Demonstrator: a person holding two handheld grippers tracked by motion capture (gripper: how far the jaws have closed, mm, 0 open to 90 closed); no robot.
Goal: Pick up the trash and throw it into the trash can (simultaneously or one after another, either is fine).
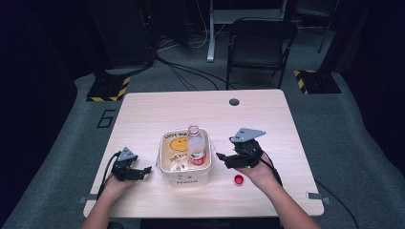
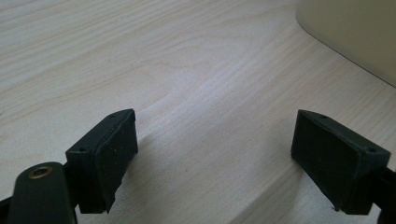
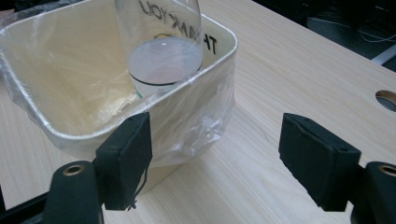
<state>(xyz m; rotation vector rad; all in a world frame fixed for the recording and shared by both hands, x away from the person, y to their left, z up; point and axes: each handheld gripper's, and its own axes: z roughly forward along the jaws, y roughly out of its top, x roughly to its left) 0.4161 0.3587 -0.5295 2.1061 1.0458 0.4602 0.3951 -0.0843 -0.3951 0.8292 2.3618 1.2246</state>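
The bottle (image 1: 196, 145) stands uncapped in the lined bin (image 1: 165, 164) at table centre, its red cap (image 1: 238, 179) at your five o'clock. Your right gripper (image 1: 220, 156) hangs at the bin's three o'clock, spread and empty.

Your left gripper (image 2: 215, 154), parked over bare table (image 2: 140, 56), gapes empty.

Your right gripper's view shows its near fingertip (image 3: 126, 156) beside the bin liner (image 3: 201, 116), likely to grab it.

I work in what looks like a lab or a recording room, not a home. My pale wooden worktop (image 1: 267, 119) stands alone on grey carpet (image 1: 344, 129). At upper left and upper right of the frame I see stand bases with yellow-black hazard tape (image 1: 109, 88). Cables (image 1: 186, 71) run over the floor at the top, beside a black folding chair (image 1: 260, 47). The surroundings are dark.
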